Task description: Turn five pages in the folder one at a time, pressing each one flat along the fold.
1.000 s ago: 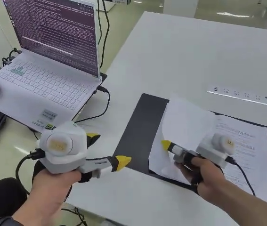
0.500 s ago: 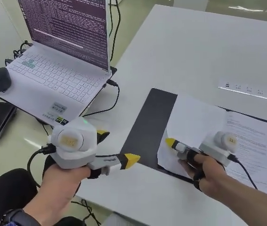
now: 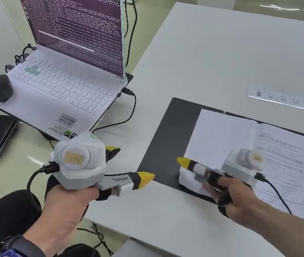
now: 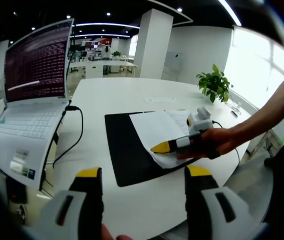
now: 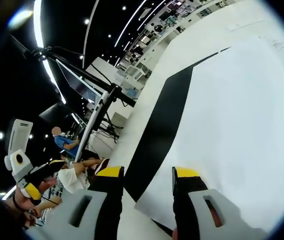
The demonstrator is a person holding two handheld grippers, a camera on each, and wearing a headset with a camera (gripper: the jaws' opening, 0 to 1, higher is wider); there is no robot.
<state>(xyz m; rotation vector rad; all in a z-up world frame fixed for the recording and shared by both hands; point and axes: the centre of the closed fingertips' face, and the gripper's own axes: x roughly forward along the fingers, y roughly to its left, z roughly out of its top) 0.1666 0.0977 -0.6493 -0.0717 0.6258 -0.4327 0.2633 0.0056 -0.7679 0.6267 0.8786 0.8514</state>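
At lower right of the head view, page (image 3: 216,139) lies on folder (image 3: 165,144); right hand-held gripper (image 5: 148,174) part-open, empty, at its lower-left corner. Recommend pressing firmly along fold (image 3: 255,136). Left hand-held gripper (image 4: 143,174) wide open, idle.

The white, yellow-tipped left gripper (image 3: 127,166), held from below in the person's left hand (image 3: 66,206), hovers just off the near-left corner of the flat black folder (image 3: 168,142), with its jaws spread wide. The matching white, yellow-tipped right gripper (image 3: 186,163), clasped in the right hand (image 3: 237,201) on an outstretched forearm, sits low over the folder's near edge. It points left, and its jaws are parted with a clear gap.
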